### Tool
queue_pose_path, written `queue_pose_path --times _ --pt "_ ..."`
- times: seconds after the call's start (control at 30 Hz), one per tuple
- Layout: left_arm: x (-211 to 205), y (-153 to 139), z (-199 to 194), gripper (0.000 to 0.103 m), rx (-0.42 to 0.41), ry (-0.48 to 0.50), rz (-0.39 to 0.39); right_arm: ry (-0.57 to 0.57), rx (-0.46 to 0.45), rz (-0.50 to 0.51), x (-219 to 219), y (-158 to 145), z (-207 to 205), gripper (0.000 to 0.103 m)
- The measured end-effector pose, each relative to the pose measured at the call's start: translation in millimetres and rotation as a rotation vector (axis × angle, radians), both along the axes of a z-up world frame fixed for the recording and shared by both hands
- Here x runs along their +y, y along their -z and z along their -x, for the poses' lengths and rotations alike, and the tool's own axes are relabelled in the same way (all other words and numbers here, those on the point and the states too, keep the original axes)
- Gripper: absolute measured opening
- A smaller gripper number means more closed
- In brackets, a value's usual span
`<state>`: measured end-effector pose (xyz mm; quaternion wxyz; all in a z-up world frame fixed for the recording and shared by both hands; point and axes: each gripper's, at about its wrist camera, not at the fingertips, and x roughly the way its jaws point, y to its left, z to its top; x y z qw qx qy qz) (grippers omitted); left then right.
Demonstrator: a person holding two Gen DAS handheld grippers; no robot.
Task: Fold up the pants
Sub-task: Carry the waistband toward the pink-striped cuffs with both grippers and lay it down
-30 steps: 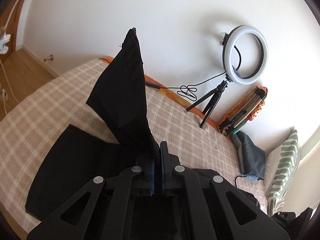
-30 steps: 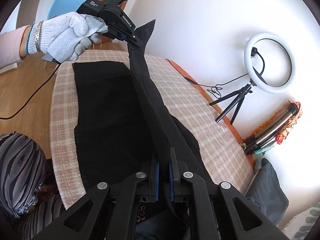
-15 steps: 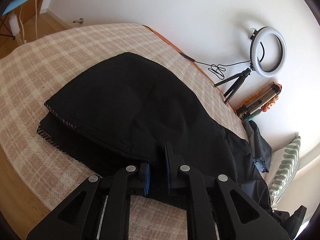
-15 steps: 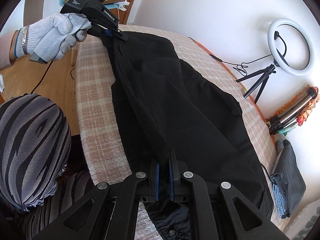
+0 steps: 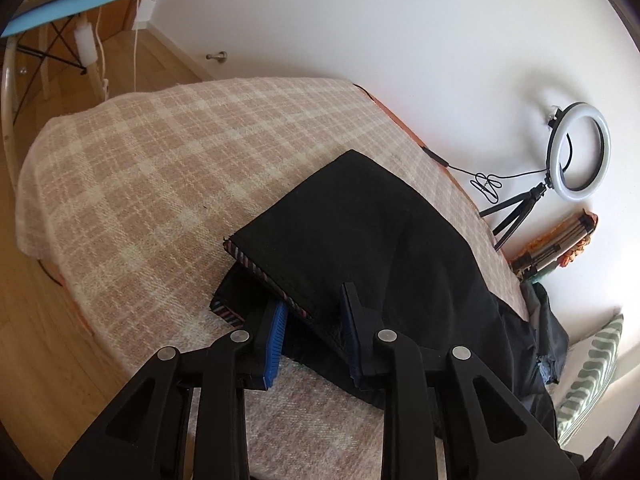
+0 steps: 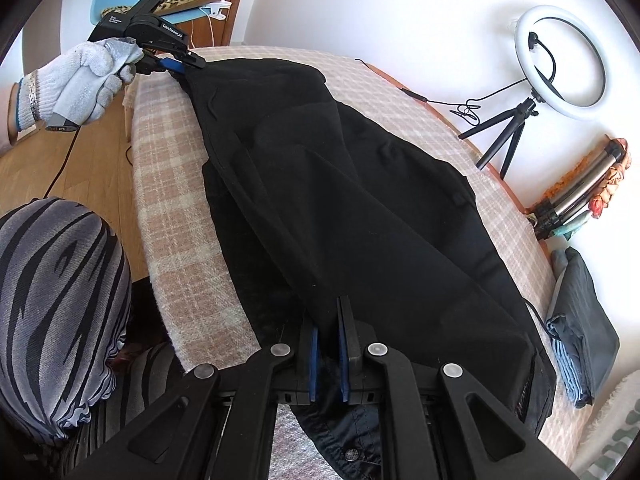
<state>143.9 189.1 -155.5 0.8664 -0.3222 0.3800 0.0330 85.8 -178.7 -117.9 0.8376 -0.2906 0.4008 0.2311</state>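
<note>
Black pants [image 6: 360, 208] lie folded lengthwise on the checked bed cover [image 5: 152, 168], one leg on top of the other. In the left wrist view the leg cuffs [image 5: 280, 280] show a striped lining. My left gripper [image 5: 314, 308] is open, its jaws apart on either side of the cuff edge; it also shows in the right wrist view [image 6: 188, 65], held by a gloved hand. My right gripper [image 6: 325, 320] is shut on the pants fabric near the waist, low over the bed's near edge.
A ring light on a small tripod [image 6: 556, 64] stands at the wall with its cable [image 5: 484, 184] on the bed. Folded grey clothes [image 6: 580, 320] and a rolled tripod [image 6: 580, 192] lie at the far right. The person's striped knee [image 6: 56, 304] is at the bed's edge.
The raised leg was swung over and laid down on the other leg. The left gripper has opened and let go of the cuff. The right gripper keeps its hold.
</note>
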Motion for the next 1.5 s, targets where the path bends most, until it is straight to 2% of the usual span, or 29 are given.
queue_pose_path --times 0.03,0.1,0.13,0.17,0.2,0.43,0.5,0.6,0.67,0.77,0.9,1.0,1.07,1.27,1.4,1.47,1.5 --pt "3 -1 3 0.023 0.008 -0.009 -0.016 0.003 0.008 -0.011 -2 -1 1 0.012" --pt "5 -5 8 0.031 0.020 -0.014 -0.025 0.021 0.017 -0.056 -9 -8 3 0.019" --pt "5 -9 9 0.034 0.027 -0.017 -0.043 0.034 0.023 -0.084 -13 -12 4 0.027" --pt "3 -13 11 0.042 0.031 -0.022 -0.072 0.048 0.029 -0.114 -19 -16 6 0.030" --pt "1 -18 15 0.043 0.021 -0.023 -0.096 0.061 0.033 -0.150 -25 -21 9 0.033" --pt "-37 -57 19 0.043 -0.084 0.077 -0.223 0.191 0.036 -0.400 -89 -61 38 0.035" --pt "-49 -59 10 0.049 -0.092 0.131 -0.225 0.278 0.023 -0.457 -117 -68 43 0.038" --pt "-63 -51 -6 0.049 -0.064 0.178 -0.238 0.456 0.016 -0.536 -166 -69 44 0.065" --pt "-72 -43 -14 0.049 -0.038 0.205 -0.242 0.576 0.048 -0.592 -198 -63 39 0.066" --pt "-82 -31 -21 0.049 -0.009 0.225 -0.255 0.688 0.118 -0.674 -232 -48 34 0.066" --pt "-88 -19 -24 0.049 0.022 0.232 -0.255 0.786 0.222 -0.803 -256 -25 30 0.066" --pt "-90 -15 -25 0.049 0.031 0.234 -0.264 0.831 0.265 -0.880 -259 -12 30 0.066" --pt "-92 -14 -24 0.049 0.030 0.236 -0.275 0.821 0.238 -0.842 -248 -12 31 0.066" --pt "-92 -14 -27 0.049 0.035 0.245 -0.268 0.653 0.167 -0.614 -191 -11 39 0.066" --pt "-91 -13 -28 0.049 0.035 0.242 -0.264 0.647 0.094 -0.428 -172 1 26 0.064" --pt "-90 -13 -29 0.049 0.035 0.239 -0.262 0.657 0.034 -0.351 -171 2 17 0.057" --pt "-90 -13 -29 0.049 0.036 0.241 -0.263 0.639 0.016 -0.337 -172 1 14 0.044"
